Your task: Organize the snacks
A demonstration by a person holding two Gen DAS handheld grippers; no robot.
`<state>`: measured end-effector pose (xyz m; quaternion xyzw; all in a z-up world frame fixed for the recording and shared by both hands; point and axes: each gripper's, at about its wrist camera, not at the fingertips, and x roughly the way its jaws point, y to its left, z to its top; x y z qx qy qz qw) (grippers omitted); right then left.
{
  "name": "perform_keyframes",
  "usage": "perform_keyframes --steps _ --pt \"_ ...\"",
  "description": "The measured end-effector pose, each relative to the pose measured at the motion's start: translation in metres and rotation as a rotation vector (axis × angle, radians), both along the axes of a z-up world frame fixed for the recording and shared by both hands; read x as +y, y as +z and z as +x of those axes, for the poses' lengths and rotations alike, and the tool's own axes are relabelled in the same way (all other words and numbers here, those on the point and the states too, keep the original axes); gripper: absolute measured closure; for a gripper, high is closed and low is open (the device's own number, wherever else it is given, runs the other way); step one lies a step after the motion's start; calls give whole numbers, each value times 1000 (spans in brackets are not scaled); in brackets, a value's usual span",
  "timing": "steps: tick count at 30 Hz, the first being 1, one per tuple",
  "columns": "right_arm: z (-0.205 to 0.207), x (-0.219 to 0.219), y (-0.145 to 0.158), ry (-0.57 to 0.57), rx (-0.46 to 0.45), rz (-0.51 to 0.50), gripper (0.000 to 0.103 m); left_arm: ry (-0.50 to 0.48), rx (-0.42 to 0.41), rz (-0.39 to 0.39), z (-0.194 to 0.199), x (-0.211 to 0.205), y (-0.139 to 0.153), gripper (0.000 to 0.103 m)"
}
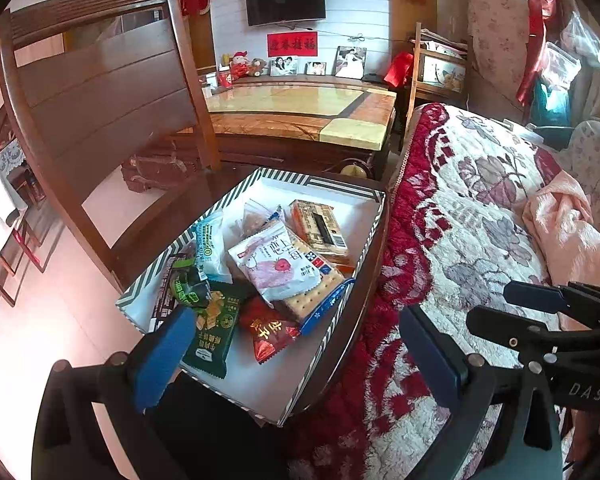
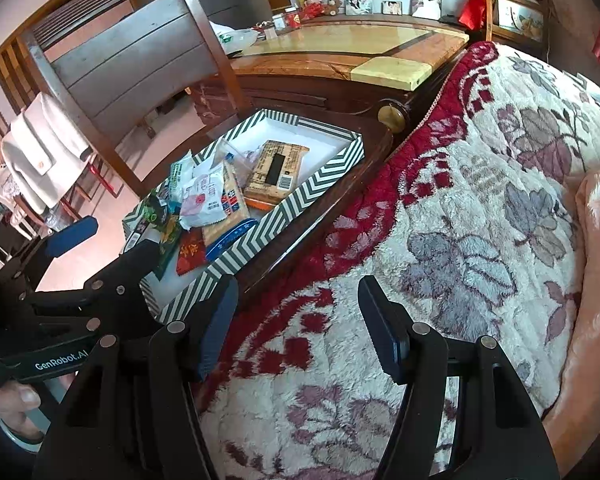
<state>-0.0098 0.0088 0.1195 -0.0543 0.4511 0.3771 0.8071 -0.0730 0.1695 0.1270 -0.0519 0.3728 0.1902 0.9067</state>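
A striped shallow box (image 1: pixel 204 220) sits on a wooden chair seat and holds several snacks. Among them are a white-and-pink packet (image 1: pixel 276 268), a cracker pack (image 1: pixel 318 286), a brown carton (image 1: pixel 320 228), a green packet (image 1: pixel 214 330) and a red packet (image 1: pixel 268 332). My left gripper (image 1: pixel 296 354) hovers over the box's near end, open wide, nothing between its blue pads. My right gripper (image 2: pixel 300 328) stands open and empty above the floral blanket, to the right of the box (image 2: pixel 300 188). Each gripper shows in the other's view: the right gripper (image 1: pixel 540 308), the left gripper (image 2: pixel 112 246).
The chair back (image 1: pixel 100 92) rises left of the box. A marble-topped table (image 1: pixel 300 108) stands behind it. The red-and-cream floral blanket (image 2: pixel 460 220) covers the bed on the right, with a pink blanket (image 2: pixel 596 280) at its far edge. A white jacket (image 2: pixel 40 148) hangs at left.
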Motion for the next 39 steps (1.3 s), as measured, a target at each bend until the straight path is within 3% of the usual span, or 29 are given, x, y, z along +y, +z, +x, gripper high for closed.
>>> perform_keyframes --steps 39 --pt "-2 7 -12 20 34 -62 40 9 -13 32 -3 4 -1 0"
